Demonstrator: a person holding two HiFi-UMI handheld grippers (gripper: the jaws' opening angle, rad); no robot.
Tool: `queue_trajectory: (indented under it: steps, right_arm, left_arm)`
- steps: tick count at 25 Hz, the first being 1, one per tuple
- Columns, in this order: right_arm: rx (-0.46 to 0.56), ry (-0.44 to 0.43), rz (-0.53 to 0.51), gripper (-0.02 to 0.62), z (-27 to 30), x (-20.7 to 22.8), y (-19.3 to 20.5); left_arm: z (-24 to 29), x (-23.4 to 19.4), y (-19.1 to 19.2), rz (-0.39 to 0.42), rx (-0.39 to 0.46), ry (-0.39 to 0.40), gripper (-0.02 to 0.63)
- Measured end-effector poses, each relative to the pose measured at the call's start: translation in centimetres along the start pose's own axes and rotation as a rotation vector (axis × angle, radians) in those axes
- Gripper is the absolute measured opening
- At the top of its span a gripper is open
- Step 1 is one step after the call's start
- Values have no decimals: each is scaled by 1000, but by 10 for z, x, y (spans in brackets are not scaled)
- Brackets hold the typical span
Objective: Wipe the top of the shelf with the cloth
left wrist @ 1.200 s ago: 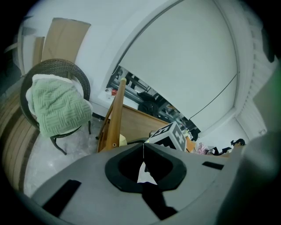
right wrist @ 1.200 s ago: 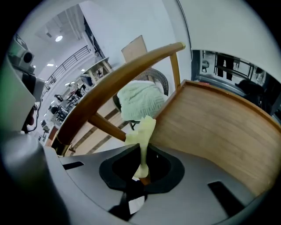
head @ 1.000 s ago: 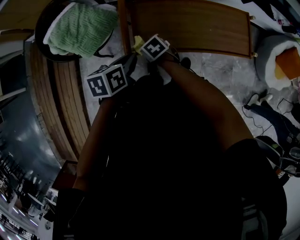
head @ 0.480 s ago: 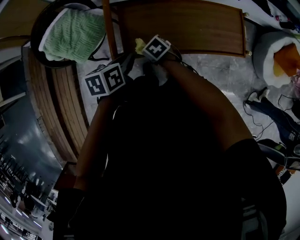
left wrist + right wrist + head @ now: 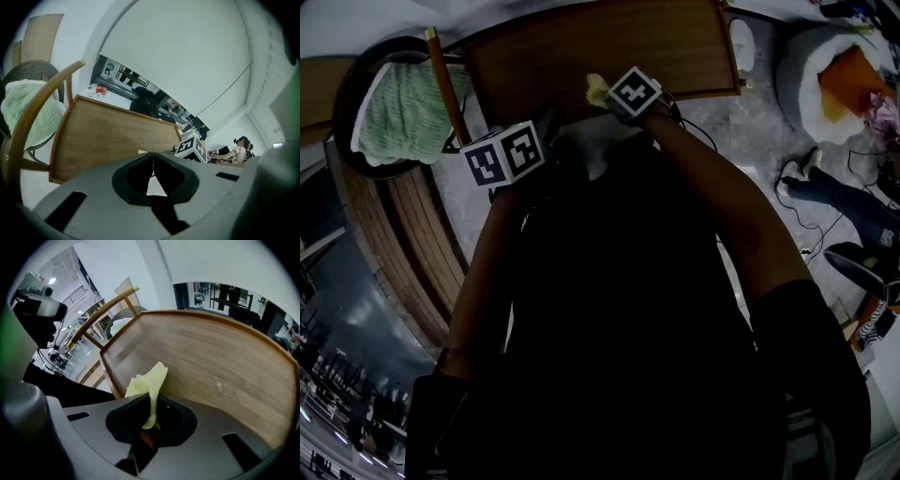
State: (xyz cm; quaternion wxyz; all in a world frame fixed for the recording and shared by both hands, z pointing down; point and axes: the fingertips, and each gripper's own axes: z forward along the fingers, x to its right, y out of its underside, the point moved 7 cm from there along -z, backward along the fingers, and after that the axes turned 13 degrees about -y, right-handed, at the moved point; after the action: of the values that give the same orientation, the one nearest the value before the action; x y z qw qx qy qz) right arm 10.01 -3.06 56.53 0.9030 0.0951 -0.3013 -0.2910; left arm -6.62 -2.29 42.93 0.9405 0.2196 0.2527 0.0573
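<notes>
Brown wooden shelf top (image 5: pixel 609 56) above grey marbled floor (image 5: pixel 750 159)

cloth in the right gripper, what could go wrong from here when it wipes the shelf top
1. The right gripper is shut on only a thin fold of the yellow cloth; drag across the shelf top could pull it out.
2. Little cloth shows past the jaw tips, so hard plastic may scrape the wood.
3. A curved wooden rail stands by the shelf's left edge; a wide sweep might hit it.
</notes>
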Motion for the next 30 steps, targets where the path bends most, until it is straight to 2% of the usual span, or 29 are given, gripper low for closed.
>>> queue_trajectory:
  steps: [7,14,18,24,26,28,30]
  right_arm:
    - [35,110,44,48,-74,74,57]
    - [50,218,150,48,-144,125,113]
    - [52,294,190,48,-166,142,131]
    - [50,363,246,48,-179,149,137]
    - [63,352,315,48,-177,153,143]
    - [121,297,380,46,-177,156,144]
    - [279,222,404,46,-189,153,128]
  left_arm:
    - [47,66,2,41,-26,46,15]
    - [85,127,9,72,-50,110,15]
    - [94,143,8,95,-57,134,15]
    - [94,150,0,108,-38,149,15]
    - [90,146,-3,101,-28,154,15]
    - [84,137,-6,94,-21,158,15]
    - [73,124,-10,92,-14,158,15]
